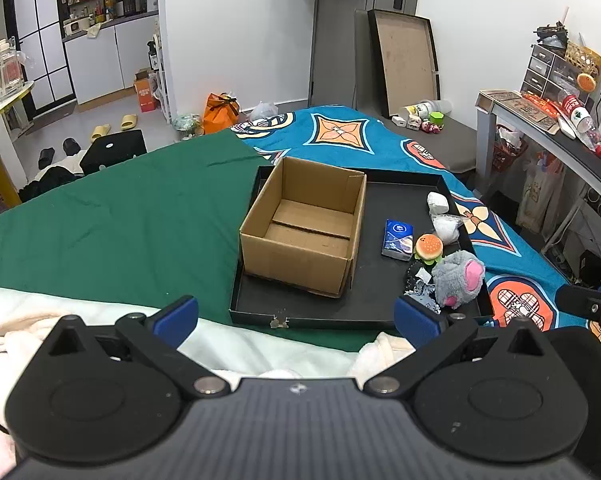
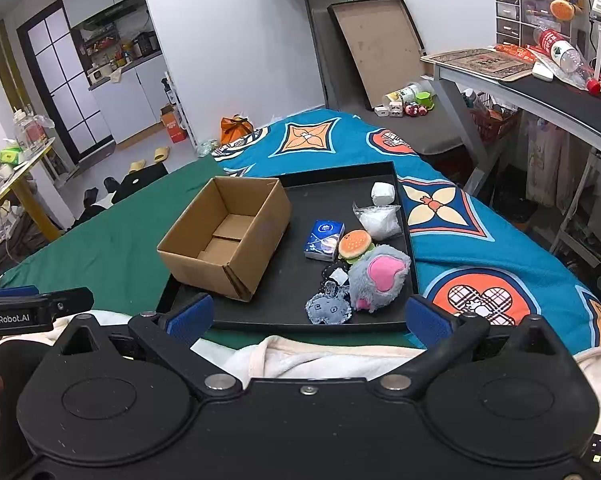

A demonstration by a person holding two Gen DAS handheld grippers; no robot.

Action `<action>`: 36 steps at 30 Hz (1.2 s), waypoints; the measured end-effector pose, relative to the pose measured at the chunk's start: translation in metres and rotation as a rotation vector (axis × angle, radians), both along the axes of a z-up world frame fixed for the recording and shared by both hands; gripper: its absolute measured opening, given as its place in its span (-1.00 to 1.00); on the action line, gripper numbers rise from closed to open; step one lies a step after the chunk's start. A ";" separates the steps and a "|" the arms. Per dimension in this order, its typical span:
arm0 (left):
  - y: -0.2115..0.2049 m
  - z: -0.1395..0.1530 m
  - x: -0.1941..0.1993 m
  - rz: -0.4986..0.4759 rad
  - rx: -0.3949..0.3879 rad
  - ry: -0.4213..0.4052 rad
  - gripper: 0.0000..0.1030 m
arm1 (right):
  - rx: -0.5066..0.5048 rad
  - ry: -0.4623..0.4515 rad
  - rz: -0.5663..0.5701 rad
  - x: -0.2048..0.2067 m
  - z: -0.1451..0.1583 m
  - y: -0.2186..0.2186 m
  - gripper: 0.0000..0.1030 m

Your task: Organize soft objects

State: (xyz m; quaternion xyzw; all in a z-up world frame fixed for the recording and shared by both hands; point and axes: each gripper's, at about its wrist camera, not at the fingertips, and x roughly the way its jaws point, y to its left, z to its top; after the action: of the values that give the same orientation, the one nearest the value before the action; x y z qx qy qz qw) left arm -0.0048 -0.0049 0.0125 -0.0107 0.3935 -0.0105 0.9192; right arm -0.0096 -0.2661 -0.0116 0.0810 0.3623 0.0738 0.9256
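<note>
Bedroom clutter rings the bed, where a green sheet meets a blue patterned blanket. Ahead of my left claw, a shallow black tray lies across that seam, its near rim just beyond my fingertips. Both claws hang released, jaws spread wide with nothing between them, tilted down over a pale fleece bunched at the bed's near edge.

An empty cardboard box stands upright in the tray, straight ahead of my left claw and ahead-left of my right claw; its near side stands a little back from the tray's near rim. Bare tray floor separates it from the soft objects, which crowd the tray's right edge: a grey plush with pink patches, a small blue-grey fabric toy, a burger toy, a blue tissue pack, a clear bag of white stuffing and a white lump farthest off. From my right claw they lie directly ahead, the plush and fabric toy nearest. Open green sheet stretches left of the tray; open blanket runs right of it.
</note>
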 end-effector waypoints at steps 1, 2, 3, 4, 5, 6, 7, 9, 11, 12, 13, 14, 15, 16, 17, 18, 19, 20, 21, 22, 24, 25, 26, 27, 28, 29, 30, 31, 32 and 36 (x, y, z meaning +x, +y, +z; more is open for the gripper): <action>0.000 0.000 0.000 0.000 0.000 0.000 1.00 | -0.003 -0.001 -0.001 0.000 0.000 0.000 1.00; 0.000 0.000 0.000 -0.001 -0.001 -0.001 1.00 | -0.006 -0.002 -0.002 0.000 0.000 0.000 1.00; 0.000 0.000 0.000 0.000 0.000 -0.001 1.00 | -0.008 -0.003 -0.003 -0.001 0.000 0.000 1.00; 0.000 0.000 0.000 0.001 0.002 0.000 1.00 | -0.010 -0.003 -0.002 -0.001 0.001 0.000 1.00; 0.000 0.000 -0.001 0.000 0.002 -0.002 1.00 | -0.011 -0.003 0.001 -0.001 0.001 0.000 1.00; 0.000 0.000 -0.001 -0.001 0.004 -0.003 1.00 | -0.010 -0.004 0.001 -0.001 0.002 0.000 1.00; -0.001 0.000 -0.002 -0.001 0.005 -0.004 1.00 | -0.008 -0.006 -0.002 -0.001 0.002 -0.001 1.00; -0.002 0.000 -0.002 -0.001 0.005 -0.006 1.00 | -0.008 -0.008 -0.006 -0.001 0.002 -0.003 1.00; -0.002 0.001 -0.003 0.000 0.003 -0.005 1.00 | -0.015 -0.012 -0.010 -0.001 0.003 -0.005 1.00; -0.002 0.001 -0.003 0.001 0.004 -0.004 1.00 | -0.018 -0.014 -0.012 -0.001 0.003 -0.005 1.00; -0.003 0.001 -0.003 0.001 0.005 -0.005 1.00 | -0.019 -0.015 -0.013 -0.001 0.003 -0.005 1.00; -0.002 0.001 -0.003 -0.001 0.004 -0.006 1.00 | -0.018 -0.013 -0.015 -0.001 0.003 -0.006 1.00; -0.002 0.001 -0.003 -0.001 0.004 -0.006 1.00 | -0.017 -0.011 -0.016 -0.001 0.002 -0.006 1.00; -0.002 0.001 -0.003 -0.001 0.006 -0.005 1.00 | -0.018 -0.010 -0.017 0.000 0.002 -0.006 1.00; -0.003 0.000 -0.003 0.000 0.007 -0.004 1.00 | -0.020 -0.010 -0.017 -0.001 0.002 -0.006 1.00; -0.003 0.000 -0.003 0.000 0.007 -0.004 1.00 | -0.021 -0.010 -0.017 -0.001 0.002 -0.007 1.00; -0.003 0.001 -0.003 0.000 0.007 -0.004 1.00 | -0.021 -0.010 -0.016 0.000 0.002 -0.006 1.00; -0.004 0.001 -0.003 0.000 0.006 -0.004 1.00 | -0.020 -0.010 -0.015 0.000 0.002 -0.006 1.00; -0.004 0.001 -0.003 0.000 0.005 -0.003 1.00 | -0.020 -0.011 -0.015 -0.001 0.002 -0.006 1.00; -0.004 0.001 -0.003 0.000 0.005 -0.003 1.00 | -0.021 -0.012 -0.014 -0.001 0.002 -0.006 1.00; -0.005 0.001 -0.004 -0.001 0.003 -0.004 1.00 | -0.025 -0.013 -0.012 -0.002 0.001 -0.003 1.00; -0.006 0.001 -0.004 -0.002 0.005 -0.004 1.00 | -0.029 -0.014 -0.011 -0.002 0.001 -0.003 1.00; -0.006 0.000 -0.004 -0.002 0.007 -0.003 1.00 | -0.032 -0.013 -0.011 -0.002 0.001 -0.002 1.00; -0.006 0.000 -0.005 -0.001 0.008 -0.001 1.00 | -0.034 -0.012 -0.010 -0.002 0.000 -0.002 1.00; -0.007 0.000 -0.005 -0.001 0.008 0.000 1.00 | -0.033 -0.011 -0.009 -0.002 0.000 -0.001 1.00; -0.007 0.000 -0.005 -0.001 0.007 0.001 1.00 | -0.033 -0.011 -0.008 -0.002 0.001 -0.001 1.00; -0.006 -0.001 -0.005 0.000 0.007 0.002 1.00 | -0.034 -0.013 -0.008 -0.002 0.001 -0.001 1.00; -0.007 -0.001 -0.005 0.001 0.007 0.001 1.00 | -0.036 -0.014 -0.008 -0.002 0.001 -0.001 1.00; -0.006 -0.001 -0.005 0.001 0.007 0.002 1.00 | -0.036 -0.013 -0.008 -0.002 0.001 -0.001 1.00; -0.006 -0.001 -0.005 0.001 0.008 0.002 1.00 | -0.034 -0.012 -0.008 -0.003 0.001 -0.001 1.00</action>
State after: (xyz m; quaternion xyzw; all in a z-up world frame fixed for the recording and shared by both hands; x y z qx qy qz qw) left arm -0.0095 -0.0108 0.0116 -0.0075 0.3945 -0.0083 0.9188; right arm -0.0127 -0.2668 -0.0108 0.0660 0.3577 0.0642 0.9293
